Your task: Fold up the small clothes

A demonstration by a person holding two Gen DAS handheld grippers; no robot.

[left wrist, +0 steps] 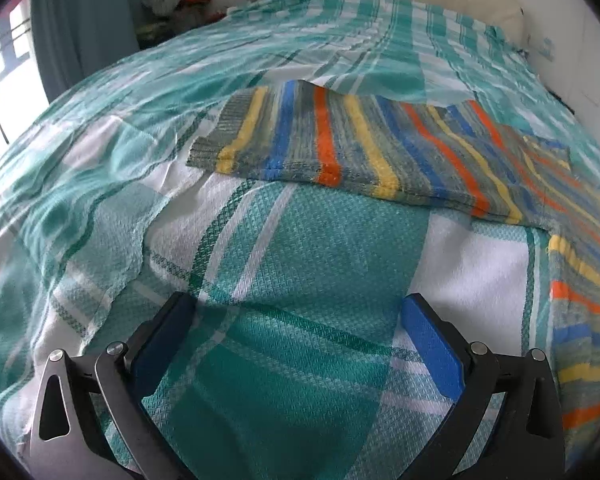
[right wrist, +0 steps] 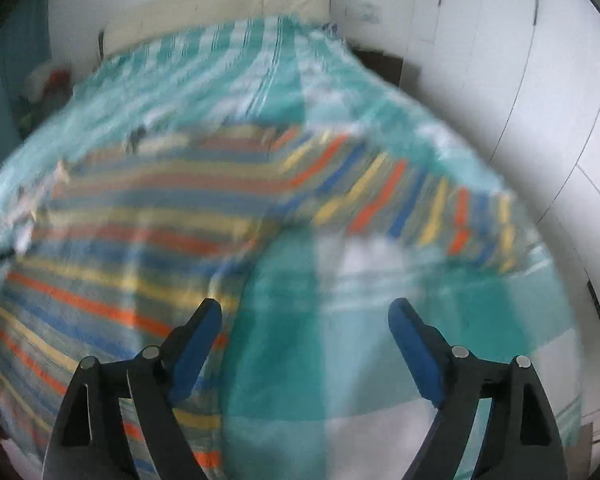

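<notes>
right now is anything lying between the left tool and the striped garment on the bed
Nothing visible does. The open left tool hovers over bare teal and white checked bedspread, and only that fabric lies between it and the near hem of the grey garment with orange, yellow and blue stripes.
</notes>
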